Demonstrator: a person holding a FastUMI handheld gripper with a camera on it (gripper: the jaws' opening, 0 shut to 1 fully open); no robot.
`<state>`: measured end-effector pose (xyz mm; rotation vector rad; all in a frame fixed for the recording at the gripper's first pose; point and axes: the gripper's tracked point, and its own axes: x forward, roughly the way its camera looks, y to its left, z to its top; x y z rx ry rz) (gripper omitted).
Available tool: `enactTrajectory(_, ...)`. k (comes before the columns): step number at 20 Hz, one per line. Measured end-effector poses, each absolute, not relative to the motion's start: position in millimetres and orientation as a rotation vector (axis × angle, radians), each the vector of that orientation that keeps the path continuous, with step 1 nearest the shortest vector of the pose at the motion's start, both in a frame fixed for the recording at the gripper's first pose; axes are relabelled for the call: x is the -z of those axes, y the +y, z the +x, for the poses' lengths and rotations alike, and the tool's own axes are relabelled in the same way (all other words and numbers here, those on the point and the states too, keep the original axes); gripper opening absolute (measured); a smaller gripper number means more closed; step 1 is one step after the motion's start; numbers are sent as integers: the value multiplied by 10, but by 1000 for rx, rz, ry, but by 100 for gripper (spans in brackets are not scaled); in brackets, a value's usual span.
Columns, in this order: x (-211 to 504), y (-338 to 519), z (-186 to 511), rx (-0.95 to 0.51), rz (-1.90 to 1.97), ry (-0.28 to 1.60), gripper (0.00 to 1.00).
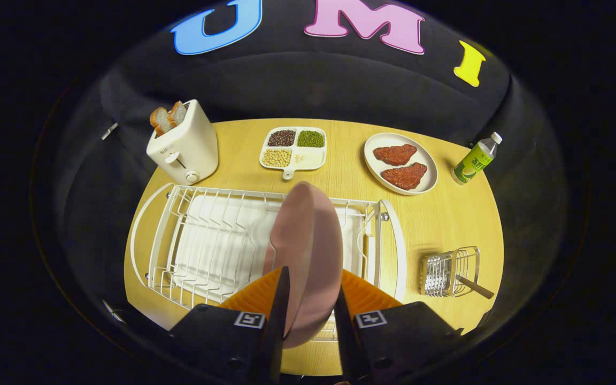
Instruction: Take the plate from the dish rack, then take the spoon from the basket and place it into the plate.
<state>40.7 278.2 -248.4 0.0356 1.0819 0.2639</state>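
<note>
My gripper [310, 291] clamps the pink plate [308, 256] edge-on over the dish rack [206, 240]; I'd lift straight up, clearing wires, grip firm.

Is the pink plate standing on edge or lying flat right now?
On edge. The pink plate stands upright over the white dish rack, its rim between the gripper fingers, which appear shut on it.

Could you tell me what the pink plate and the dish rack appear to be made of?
The pink plate, between the gripper fingers, looks like matte plastic or melamine: flat, even colour, no glaze shine. The dish rack appears to be white-coated metal wire: thin bent rods, smooth finish.
</note>
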Motion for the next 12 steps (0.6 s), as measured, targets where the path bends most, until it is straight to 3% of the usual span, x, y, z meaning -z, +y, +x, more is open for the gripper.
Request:
enactTrajectory(7,2544,2679,325,-153,36,1224,33)
enactTrajectory(12,2426,2640,401,-146,-24,1200,30)
